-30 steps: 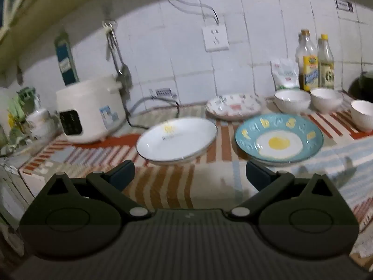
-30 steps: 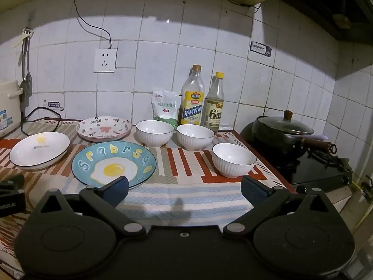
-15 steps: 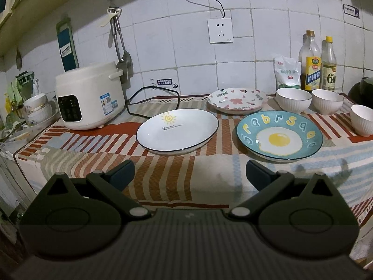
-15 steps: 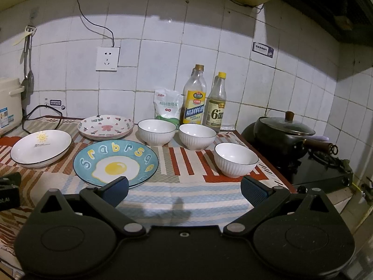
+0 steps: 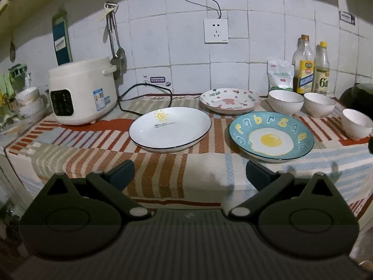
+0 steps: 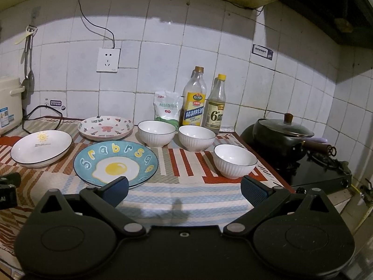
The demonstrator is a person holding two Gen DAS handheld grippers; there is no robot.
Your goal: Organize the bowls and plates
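Observation:
Three plates lie on the striped cloth: a white plate with a sun (image 5: pixel 170 128) (image 6: pixel 42 148), a blue fried-egg plate (image 5: pixel 271 136) (image 6: pixel 115 164), and a pink-patterned plate (image 5: pixel 229 100) (image 6: pixel 106 127) behind them. Three white ribbed bowls stand to the right: one (image 6: pixel 156 132), a second (image 6: pixel 197 137) and a third (image 6: pixel 235 160) nearest the stove. My left gripper (image 5: pixel 190 173) is open, in front of the counter edge, short of the sun plate. My right gripper (image 6: pixel 184 190) is open over the cloth, between the egg plate and the nearest bowl. Both hold nothing.
A white rice cooker (image 5: pixel 82 92) with a black cord sits at the left. Two bottles (image 6: pixel 194 98) (image 6: pixel 216 103) and a white bag (image 6: pixel 166 108) stand against the tiled wall. A black lidded pan (image 6: pixel 283 137) rests on the stove at the right. Utensils (image 5: pixel 115 37) hang on the wall.
The left gripper's view has levelled and pulled back slightly, bringing more wall into view. The right gripper has edged forward toward the bowls. Plates and bowls have not moved.

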